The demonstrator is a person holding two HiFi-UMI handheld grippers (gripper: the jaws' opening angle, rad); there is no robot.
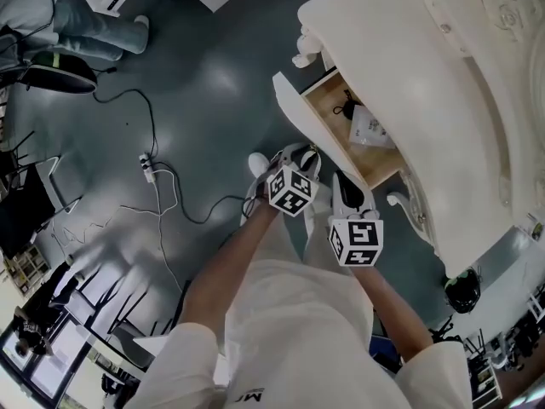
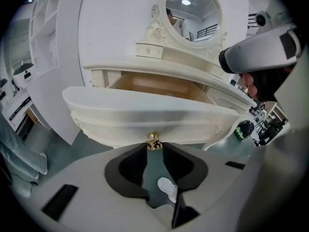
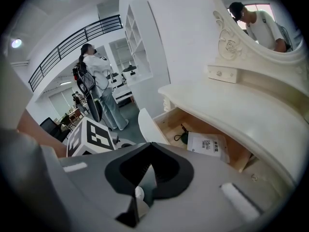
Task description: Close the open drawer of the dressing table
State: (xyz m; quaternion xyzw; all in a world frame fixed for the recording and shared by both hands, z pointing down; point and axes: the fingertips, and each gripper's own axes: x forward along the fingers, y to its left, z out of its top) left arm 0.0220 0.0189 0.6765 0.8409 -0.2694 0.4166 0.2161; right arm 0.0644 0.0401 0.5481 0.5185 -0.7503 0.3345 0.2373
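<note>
The cream dressing table (image 1: 426, 83) has its drawer pulled out, showing a wooden inside (image 1: 332, 109) with a white packet (image 1: 371, 129) and a black cord (image 1: 345, 107). The curved drawer front (image 2: 145, 115) fills the left gripper view. Its brass knob (image 2: 153, 140) sits right at the mouth of my left gripper (image 2: 154, 147), whose jaws stand apart. I cannot tell if the pads touch the knob. My right gripper (image 3: 150, 164) hovers a little short of the drawer front (image 3: 147, 124), shut with nothing in it. In the head view the left gripper (image 1: 306, 158) and right gripper (image 1: 342, 184) are side by side at the drawer front (image 1: 294, 109).
A round mirror (image 2: 193, 11) stands on the table top. A power strip with cables (image 1: 147, 167) lies on the grey floor to the left. A person (image 3: 99, 81) stands farther off by white shelves (image 3: 137, 42). My own shoe (image 1: 258, 163) is below the drawer.
</note>
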